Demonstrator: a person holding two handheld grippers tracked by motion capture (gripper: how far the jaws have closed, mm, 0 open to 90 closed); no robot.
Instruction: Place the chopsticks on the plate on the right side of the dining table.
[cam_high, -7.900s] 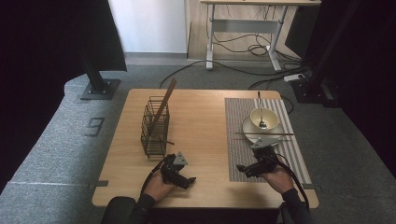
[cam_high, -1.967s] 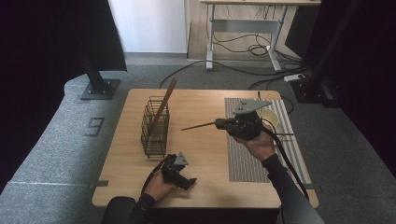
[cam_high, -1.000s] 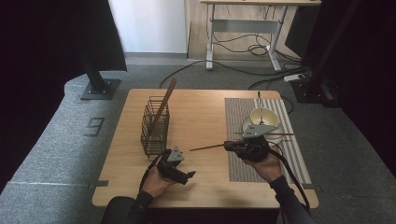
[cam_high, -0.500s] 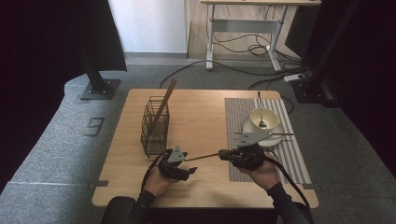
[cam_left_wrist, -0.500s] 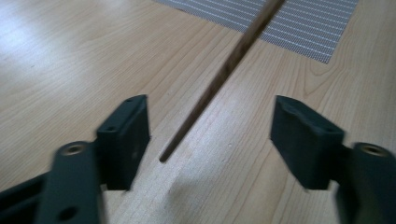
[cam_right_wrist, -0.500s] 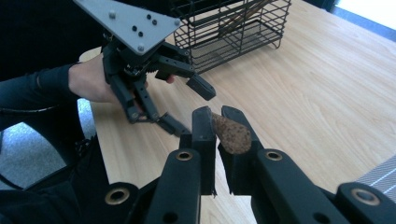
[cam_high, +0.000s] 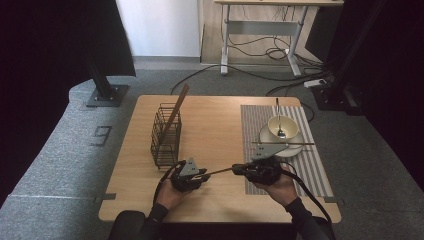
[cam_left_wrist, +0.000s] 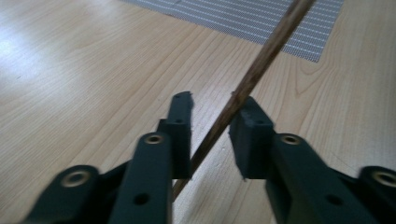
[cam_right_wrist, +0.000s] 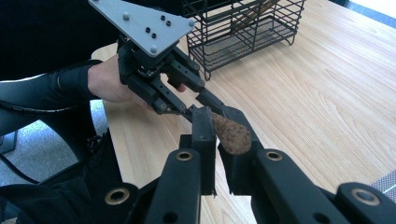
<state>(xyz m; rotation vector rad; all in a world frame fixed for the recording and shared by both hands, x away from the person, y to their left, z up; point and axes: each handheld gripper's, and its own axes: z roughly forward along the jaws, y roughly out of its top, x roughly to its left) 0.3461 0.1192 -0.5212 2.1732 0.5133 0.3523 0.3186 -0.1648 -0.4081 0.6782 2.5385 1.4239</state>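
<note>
Chopstick hanging level over the table, I'm clamping its thick end in the right gripper while the left gripper jaws are closing round it, not pinching yet, for a handover toward the basket

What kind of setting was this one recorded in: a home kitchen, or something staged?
Most likely a staged recording space, not a kitchen: a lone wooden table on grey carpet, black curtains around it, loose cables across the floor, and a desk frame behind.
</note>
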